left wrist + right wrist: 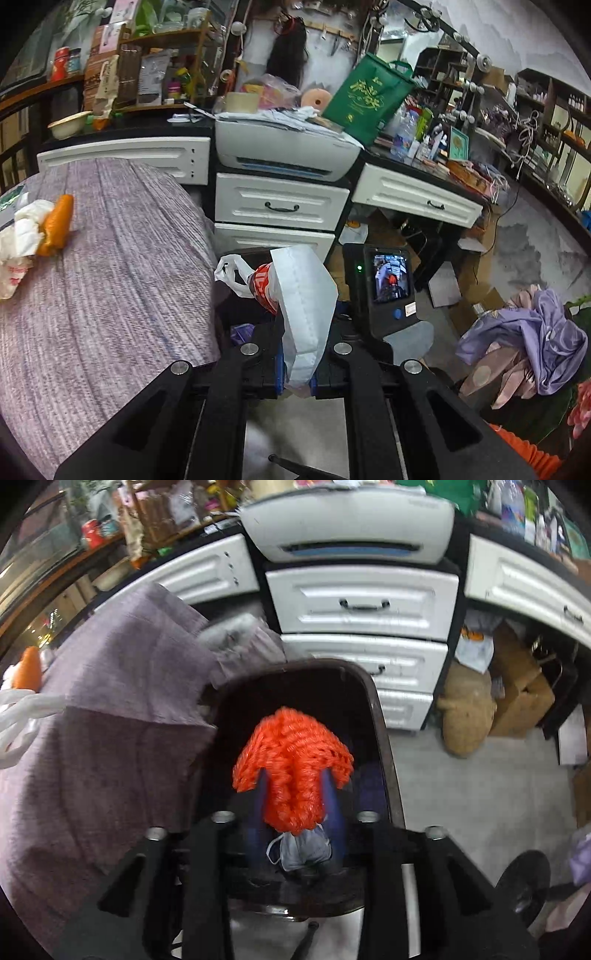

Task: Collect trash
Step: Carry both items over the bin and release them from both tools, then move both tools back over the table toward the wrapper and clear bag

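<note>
My left gripper (296,373) is shut on a white paper bag (303,295) that stands up between its blue pads. A red-and-white wrapper (263,286) and a white plastic bag (231,273) hang just behind it. My right gripper (295,786) points down into a dark bin (384,746). Its blue fingers (261,790) stand apart, and an orange foam net (291,749) lies between them. A pale blue face mask (301,849) lies inside the bin below. More trash sits on the purple-covered table (110,295): another orange net (57,225) and white tissues (26,229).
White drawers (280,206) with a printer (288,151) on top stand behind the bin. A green bag (365,96) and clutter fill the counter. A burlap sack (467,709) and cardboard boxes (517,698) sit under the desk. Lilac cloth (528,332) is heaped at the right.
</note>
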`<state>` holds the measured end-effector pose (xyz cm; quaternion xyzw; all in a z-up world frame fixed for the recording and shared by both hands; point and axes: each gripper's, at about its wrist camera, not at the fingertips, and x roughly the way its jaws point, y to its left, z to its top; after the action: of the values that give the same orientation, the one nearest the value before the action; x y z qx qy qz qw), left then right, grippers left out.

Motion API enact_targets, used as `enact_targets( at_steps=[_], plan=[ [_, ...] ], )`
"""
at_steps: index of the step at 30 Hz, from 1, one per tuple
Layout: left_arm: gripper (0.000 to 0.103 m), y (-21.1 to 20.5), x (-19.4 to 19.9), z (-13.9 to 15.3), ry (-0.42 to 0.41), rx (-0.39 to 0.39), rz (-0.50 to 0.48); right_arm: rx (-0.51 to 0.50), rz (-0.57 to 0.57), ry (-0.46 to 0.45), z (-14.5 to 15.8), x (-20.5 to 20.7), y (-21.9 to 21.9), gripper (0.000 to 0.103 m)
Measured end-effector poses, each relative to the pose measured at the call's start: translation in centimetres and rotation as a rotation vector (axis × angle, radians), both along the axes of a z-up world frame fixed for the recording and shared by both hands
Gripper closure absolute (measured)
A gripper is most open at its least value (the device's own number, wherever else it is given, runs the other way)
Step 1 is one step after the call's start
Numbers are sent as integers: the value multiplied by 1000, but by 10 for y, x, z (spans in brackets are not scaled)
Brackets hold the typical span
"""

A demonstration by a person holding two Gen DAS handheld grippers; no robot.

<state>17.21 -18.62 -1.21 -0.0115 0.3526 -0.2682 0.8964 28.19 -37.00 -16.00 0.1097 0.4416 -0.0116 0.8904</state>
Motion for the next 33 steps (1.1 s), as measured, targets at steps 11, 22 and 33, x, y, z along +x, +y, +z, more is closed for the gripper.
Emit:
enact_targets(
  at_steps=[11,22,33],
  plan=[
    [94,-41,24,-40,78,109,-56,-47,-122,-52,5,-29,-42,37],
    [94,-76,51,-81,143,224,-66,-48,-215,-99,21,-72,-90,37],
    [90,-92,68,-108,184,295,-55,-37,-238,-140,36,-85,-95,35]
  ],
)
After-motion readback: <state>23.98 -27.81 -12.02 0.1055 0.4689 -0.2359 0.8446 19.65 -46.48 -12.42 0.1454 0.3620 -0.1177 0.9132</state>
